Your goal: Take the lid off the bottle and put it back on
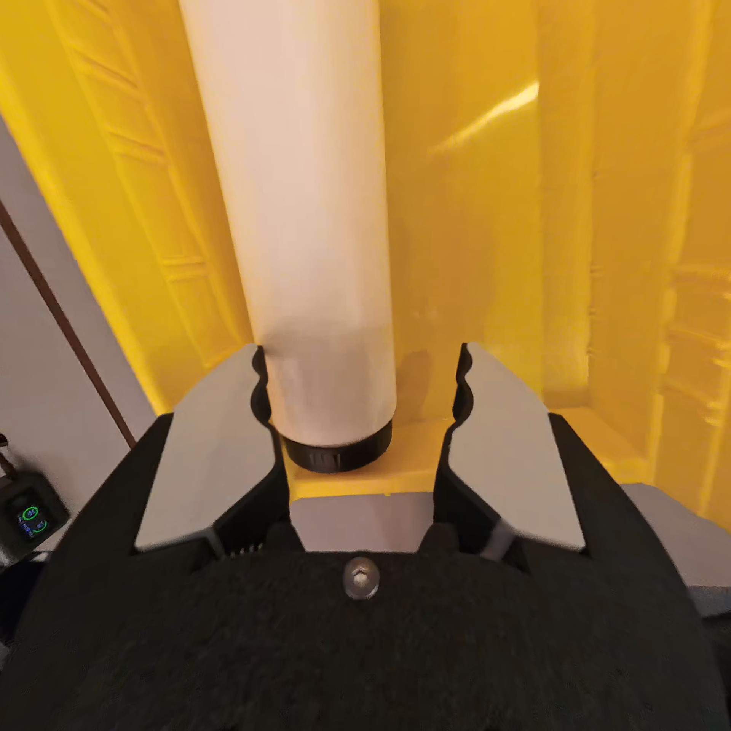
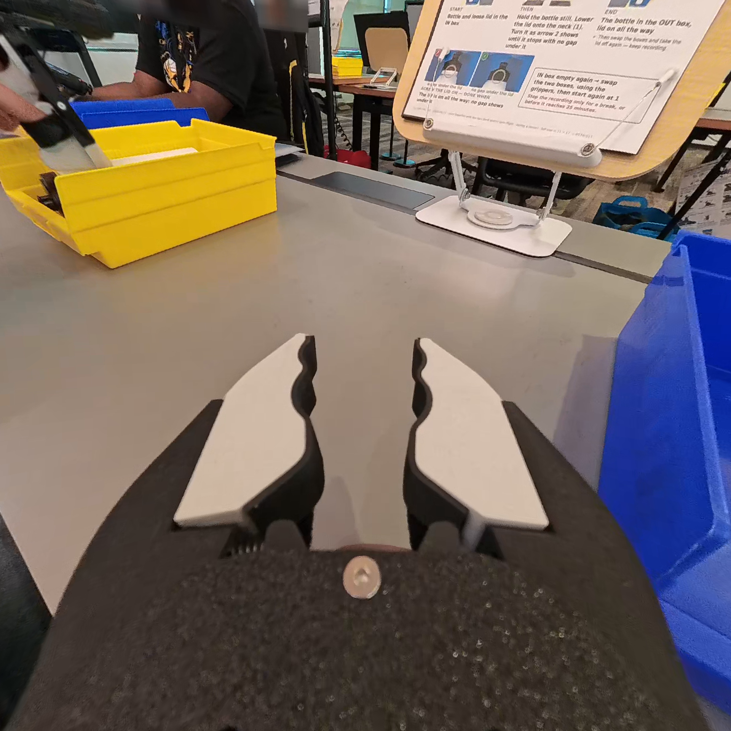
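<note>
Bottle [image 1: 308, 221], white and long, lies inside the yellow bin [image 1: 514, 237], with its black lid [image 1: 336, 451] on the end nearest the left tool [image 1: 362, 379]. This tool has its jaws wide; the left finger [image 1: 221, 435] is just beside the bottle wall, the right finger stands apart from it. The right tool [image 2: 364, 375] hovers over the grey surface [image 2: 356, 285] with jaws partly apart and nothing between them. A blue bin [image 2: 672, 435] stands at its right, and a stand with a sheet [image 2: 553, 79] is farther off.
</note>
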`<state>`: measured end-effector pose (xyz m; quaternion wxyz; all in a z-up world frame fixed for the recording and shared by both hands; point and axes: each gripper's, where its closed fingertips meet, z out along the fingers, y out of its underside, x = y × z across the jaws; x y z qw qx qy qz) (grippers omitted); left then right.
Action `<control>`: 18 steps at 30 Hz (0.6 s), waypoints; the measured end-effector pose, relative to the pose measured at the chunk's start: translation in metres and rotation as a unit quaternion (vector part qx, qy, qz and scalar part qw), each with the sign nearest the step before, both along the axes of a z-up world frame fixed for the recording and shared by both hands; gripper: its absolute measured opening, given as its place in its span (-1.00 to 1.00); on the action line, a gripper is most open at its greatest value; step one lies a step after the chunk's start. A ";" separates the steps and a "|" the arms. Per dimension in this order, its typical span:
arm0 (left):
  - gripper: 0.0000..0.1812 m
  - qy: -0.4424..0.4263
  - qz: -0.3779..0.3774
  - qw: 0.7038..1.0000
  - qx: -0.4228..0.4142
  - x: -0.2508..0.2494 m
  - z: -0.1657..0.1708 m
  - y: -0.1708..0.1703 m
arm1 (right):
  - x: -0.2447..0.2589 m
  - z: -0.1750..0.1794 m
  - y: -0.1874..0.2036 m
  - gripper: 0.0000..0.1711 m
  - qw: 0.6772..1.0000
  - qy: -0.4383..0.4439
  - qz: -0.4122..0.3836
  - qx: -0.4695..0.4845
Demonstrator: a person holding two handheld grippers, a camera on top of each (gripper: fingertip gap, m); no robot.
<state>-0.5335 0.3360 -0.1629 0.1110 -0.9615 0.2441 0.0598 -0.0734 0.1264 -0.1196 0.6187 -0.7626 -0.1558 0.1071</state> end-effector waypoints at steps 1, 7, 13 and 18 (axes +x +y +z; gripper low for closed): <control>0.04 0.009 0.004 1.000 -0.005 -0.003 -0.005 0.001 | -0.001 0.000 0.000 -0.46 1.000 0.001 0.001 -0.002; 0.07 0.005 0.019 0.997 -0.080 -0.013 -0.041 -0.006 | -0.006 -0.003 0.001 -0.46 1.000 -0.004 0.010 -0.006; 0.07 -0.073 0.020 0.988 -0.137 -0.001 -0.042 -0.015 | -0.010 -0.004 0.000 -0.46 1.000 -0.008 0.016 -0.007; 0.04 -0.209 -0.004 0.964 -0.165 0.020 -0.014 -0.027 | -0.013 0.003 0.001 -0.46 0.999 -0.020 0.037 0.010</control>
